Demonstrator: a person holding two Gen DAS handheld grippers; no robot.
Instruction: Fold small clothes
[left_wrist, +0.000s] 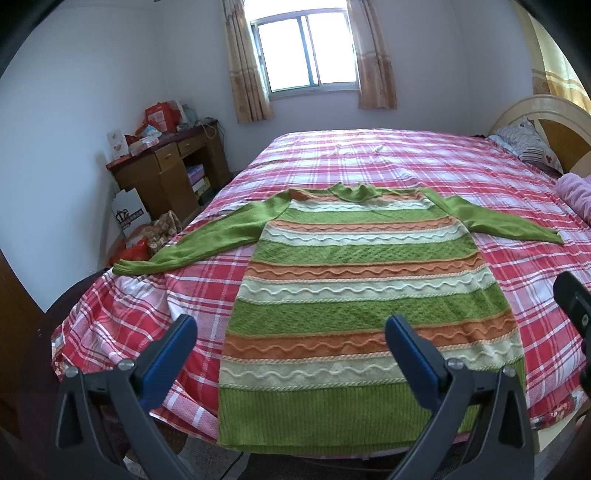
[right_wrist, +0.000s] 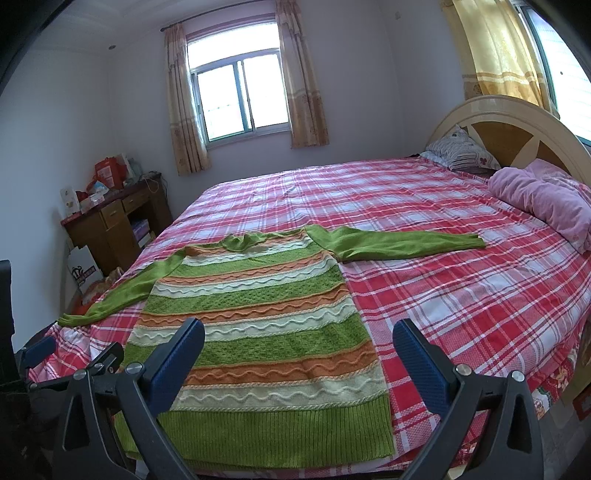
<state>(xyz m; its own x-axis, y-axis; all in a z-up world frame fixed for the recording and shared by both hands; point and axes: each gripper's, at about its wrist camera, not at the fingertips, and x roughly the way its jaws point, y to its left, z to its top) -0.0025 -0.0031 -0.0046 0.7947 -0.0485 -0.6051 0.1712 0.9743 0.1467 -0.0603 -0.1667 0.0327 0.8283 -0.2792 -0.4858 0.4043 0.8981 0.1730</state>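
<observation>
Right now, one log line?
stage: pre-fold | sweater: flat on bed, sleeves spread | left claw: open | right claw: open

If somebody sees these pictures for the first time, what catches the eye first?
The striped sweater in green, orange and cream, spread flat on the near part of the bed with both sleeves stretched out. Under it, the red plaid bedsheet fills most of each view. Both grippers, left gripper and right gripper, hover near the hem with jaws wide apart.

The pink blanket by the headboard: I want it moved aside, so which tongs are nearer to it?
Right. The right tongs hover over the sweater's hem on the blanket's side; the left tongs sit further toward the desk side.
</observation>
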